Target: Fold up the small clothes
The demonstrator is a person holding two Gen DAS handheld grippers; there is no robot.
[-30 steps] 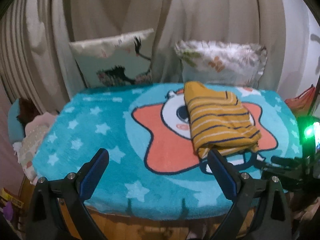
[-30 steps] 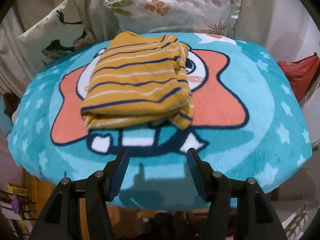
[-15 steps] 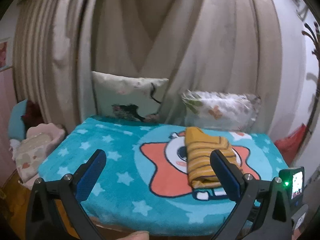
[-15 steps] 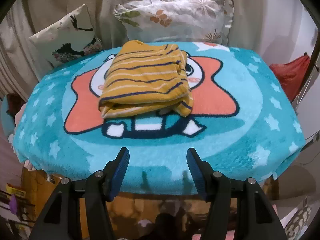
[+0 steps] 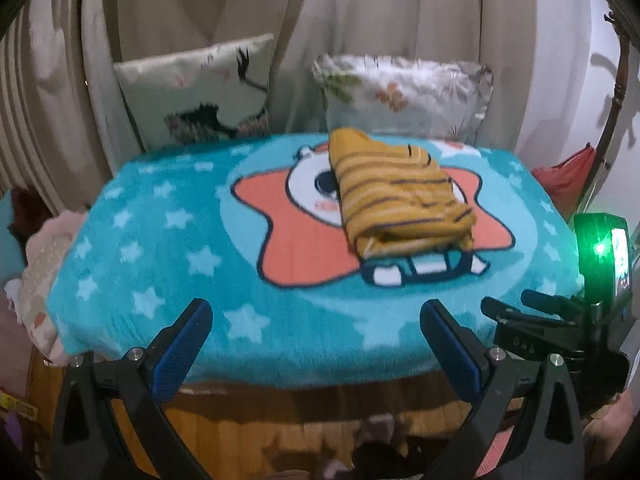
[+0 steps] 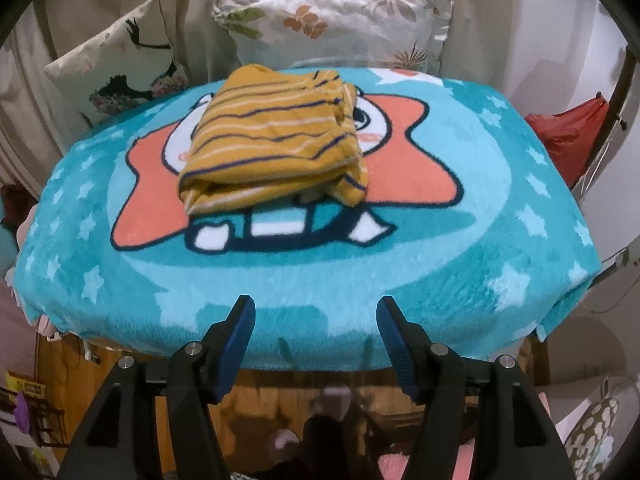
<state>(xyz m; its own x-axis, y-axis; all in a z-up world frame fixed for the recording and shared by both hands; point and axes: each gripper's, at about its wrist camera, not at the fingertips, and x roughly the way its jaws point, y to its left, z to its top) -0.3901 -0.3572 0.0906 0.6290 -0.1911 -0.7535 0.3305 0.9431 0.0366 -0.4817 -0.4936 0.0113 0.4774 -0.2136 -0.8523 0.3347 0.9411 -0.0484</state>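
A folded yellow garment with navy and white stripes (image 5: 396, 192) lies on a teal star-print blanket (image 5: 160, 240), over its orange star cartoon; it also shows in the right wrist view (image 6: 272, 140). My left gripper (image 5: 316, 320) is open and empty, held off the blanket's near edge, well short of the garment. My right gripper (image 6: 316, 320) is open and empty, also at the near edge, in front of the garment.
Two cushions (image 5: 200, 96) (image 6: 332, 20) lean against beige curtains behind the blanket. A red bag (image 6: 572, 136) sits at the right. The right gripper's body with a green light (image 5: 600, 248) shows at the left wrist view's right edge. Wooden floor lies below.
Both grippers have drawn back from the garment to the blanket's near edge. The left view tilted up and came back down. The garment has not moved.
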